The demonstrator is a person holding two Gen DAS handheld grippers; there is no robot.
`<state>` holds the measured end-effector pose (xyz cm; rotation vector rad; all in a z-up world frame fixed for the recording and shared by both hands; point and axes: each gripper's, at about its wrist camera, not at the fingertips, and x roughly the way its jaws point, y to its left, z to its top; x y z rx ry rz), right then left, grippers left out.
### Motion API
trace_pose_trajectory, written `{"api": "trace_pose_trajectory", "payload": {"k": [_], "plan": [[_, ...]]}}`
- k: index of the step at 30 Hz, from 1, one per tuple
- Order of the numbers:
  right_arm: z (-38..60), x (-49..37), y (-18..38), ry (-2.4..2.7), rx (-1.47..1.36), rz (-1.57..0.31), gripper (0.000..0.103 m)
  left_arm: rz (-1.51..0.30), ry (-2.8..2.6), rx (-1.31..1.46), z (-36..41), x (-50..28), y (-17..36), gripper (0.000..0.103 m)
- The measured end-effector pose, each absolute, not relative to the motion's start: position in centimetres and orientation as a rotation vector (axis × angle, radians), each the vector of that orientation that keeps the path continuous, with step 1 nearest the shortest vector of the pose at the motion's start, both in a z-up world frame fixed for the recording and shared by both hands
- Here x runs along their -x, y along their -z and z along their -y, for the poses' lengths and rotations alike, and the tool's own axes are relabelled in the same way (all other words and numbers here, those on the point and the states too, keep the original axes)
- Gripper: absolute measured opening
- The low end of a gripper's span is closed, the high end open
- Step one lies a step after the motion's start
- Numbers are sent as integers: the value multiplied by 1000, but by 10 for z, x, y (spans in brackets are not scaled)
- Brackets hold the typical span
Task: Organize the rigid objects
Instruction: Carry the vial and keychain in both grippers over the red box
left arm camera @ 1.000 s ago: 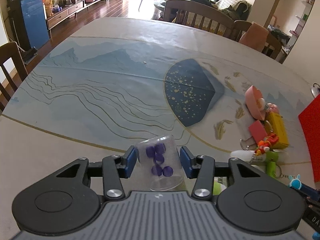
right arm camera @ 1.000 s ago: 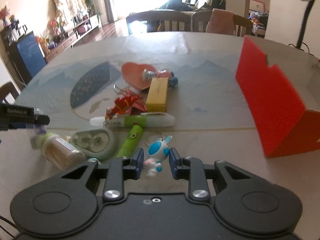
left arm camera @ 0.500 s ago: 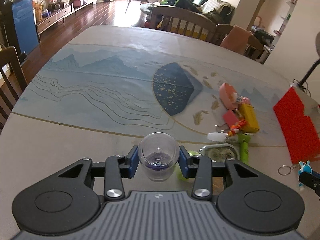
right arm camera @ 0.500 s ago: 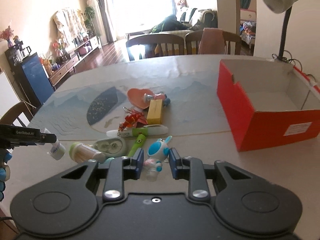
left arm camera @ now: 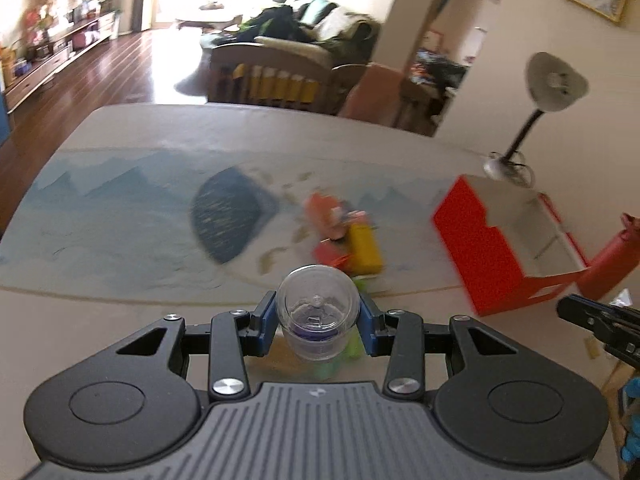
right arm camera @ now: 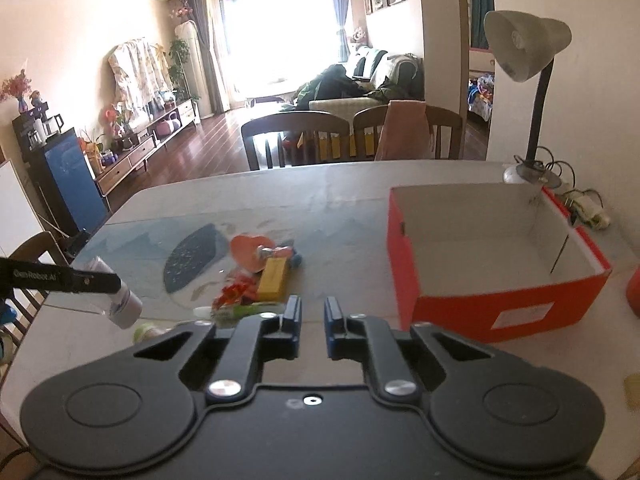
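My left gripper (left arm camera: 318, 316) is shut on a clear plastic jar (left arm camera: 317, 316) with purple pieces inside, held above the table; the jar also shows in the right wrist view (right arm camera: 120, 304). My right gripper (right arm camera: 312, 314) has its jaws a small gap apart with nothing visible between them; the blue rabbit toy is out of sight. The open red box (right arm camera: 496, 264) stands to the right and looks empty; it also shows in the left wrist view (left arm camera: 492, 256). A pile of small items lies mid-table: a yellow box (right arm camera: 273, 277), a pink heart dish (right arm camera: 246, 250).
A desk lamp (right arm camera: 524, 52) stands behind the box by the wall, with cables (right arm camera: 580, 200) beside it. Chairs (right arm camera: 296, 140) line the table's far edge. A red object (right arm camera: 633, 292) sits right of the box. A green tube (right arm camera: 240, 311) lies near my right gripper.
Both grippers rose and swung right toward the red box. The blue rabbit toy seen between the right fingers is no longer visible there. The left still holds the jar.
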<state>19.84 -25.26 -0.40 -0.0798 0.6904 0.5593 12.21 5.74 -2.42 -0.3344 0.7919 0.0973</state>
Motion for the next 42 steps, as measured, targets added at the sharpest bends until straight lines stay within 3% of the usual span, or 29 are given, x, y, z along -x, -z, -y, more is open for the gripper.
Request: {"api": "trace_pose_trajectory", "payload": {"k": [2, 4, 6, 11, 14, 21, 32, 37, 42], "plan": [[261, -209, 7, -572, 76, -702, 14, -778, -79, 319, -46, -130, 19, 40], [272, -217, 15, -561, 73, -711, 24, -771, -69, 311, -35, -140, 17, 40], [282, -222, 27, -571, 100, -741, 22, -778, -65, 324, -28, -147, 20, 40], [304, -226, 67, -565, 140, -814, 53, -822, -51, 352, -10, -161, 38, 40], [312, -225, 92, -539, 151, -853, 60, -853, -42, 366, -2, -165, 50, 40], [311, -227, 132, -510, 163, -912, 60, -908, -36, 350, 7, -167, 65, 40], [289, -234, 160, -484, 188, -933, 48, -936, -47, 338, 3, -159, 69, 40], [287, -239, 159, -448, 185, -923, 28, -943, -52, 336, 0, -154, 71, 40], [288, -237, 158, -443, 190, -919, 27, -948, -55, 339, -1, -151, 74, 40]]}}
